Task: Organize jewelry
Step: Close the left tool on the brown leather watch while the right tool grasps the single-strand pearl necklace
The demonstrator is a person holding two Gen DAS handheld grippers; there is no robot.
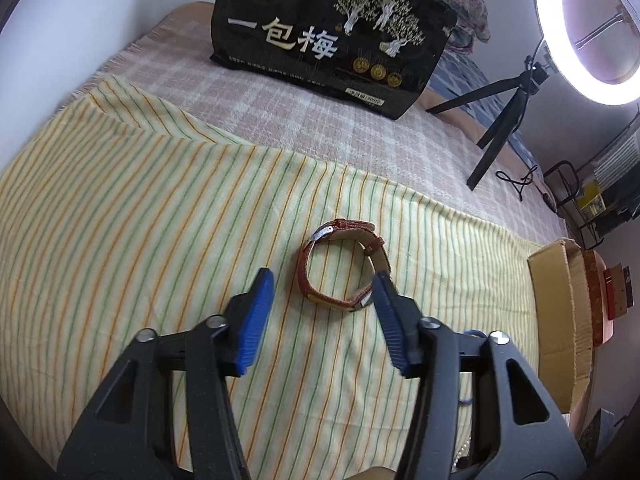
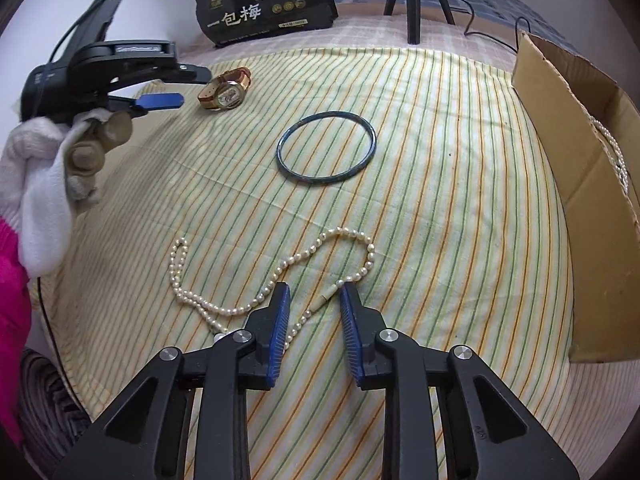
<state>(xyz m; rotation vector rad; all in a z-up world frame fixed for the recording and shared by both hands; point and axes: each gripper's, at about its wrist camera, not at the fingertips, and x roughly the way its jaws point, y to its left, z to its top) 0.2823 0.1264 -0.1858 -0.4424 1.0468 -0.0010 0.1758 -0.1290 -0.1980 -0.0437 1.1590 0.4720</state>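
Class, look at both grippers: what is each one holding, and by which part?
Nothing yet. The left gripper stands open around the watch; the right gripper straddles the pearl necklace near its clasp, not clamped.

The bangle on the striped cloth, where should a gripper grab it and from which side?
Probably the rim of the bangle, from above, one finger inside the ring and one outside. It lies flat on the cloth, so only its thin band offers a pinch. The near arc is unobstructed.

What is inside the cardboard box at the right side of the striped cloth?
In the right wrist view, a strand of pearl beads hangs over the far wall of the cardboard box. The near wall covers the box floor, so anything lying there cannot be seen.
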